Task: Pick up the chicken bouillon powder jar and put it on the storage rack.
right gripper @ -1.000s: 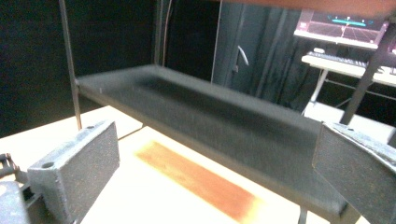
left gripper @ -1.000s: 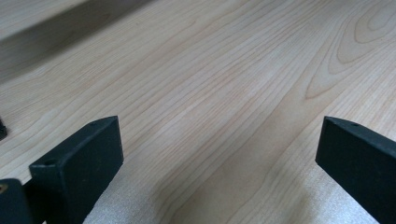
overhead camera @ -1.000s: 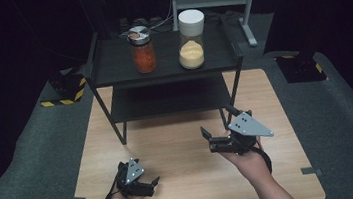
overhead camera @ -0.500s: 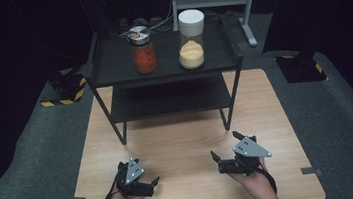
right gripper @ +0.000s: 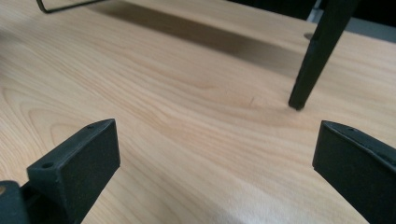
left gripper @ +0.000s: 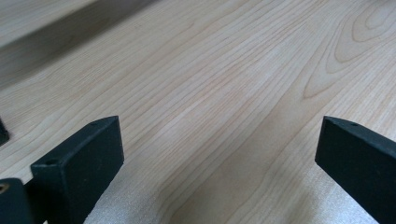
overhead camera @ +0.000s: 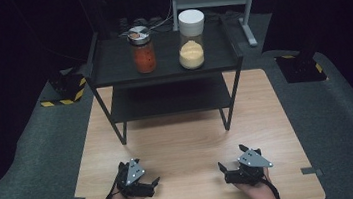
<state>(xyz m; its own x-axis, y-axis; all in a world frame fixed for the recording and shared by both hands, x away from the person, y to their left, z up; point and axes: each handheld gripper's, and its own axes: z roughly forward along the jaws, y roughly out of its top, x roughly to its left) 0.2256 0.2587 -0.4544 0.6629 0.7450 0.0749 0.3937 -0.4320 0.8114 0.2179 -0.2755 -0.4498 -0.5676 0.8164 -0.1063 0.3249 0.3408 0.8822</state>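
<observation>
Two jars stand on the top of a black two-level rack (overhead camera: 111, 71) at the back of the wooden table (overhead camera: 184, 139). One is a jar of red-orange contents (overhead camera: 143, 50) with a metal lid. The other is a taller jar of yellow powder (overhead camera: 191, 40) with a white lid. My left gripper (overhead camera: 148, 175) rests near the table's front edge at the left, open, with bare wood between its jaws (left gripper: 219, 154). At the front right lies my right gripper (overhead camera: 230, 157), also open and holding nothing (right gripper: 215, 154). Both are far from the jars.
A black rack leg (right gripper: 317, 56) stands on the wood ahead of the right gripper. The rack's lower shelf (overhead camera: 169, 100) is bare. Grey carpet (overhead camera: 35, 161) surrounds the table, with black-and-yellow striped bases (overhead camera: 65, 92) at the left and right.
My right gripper has dropped from mid-table height back toward the front edge and now rests low. The left gripper has stayed put.
</observation>
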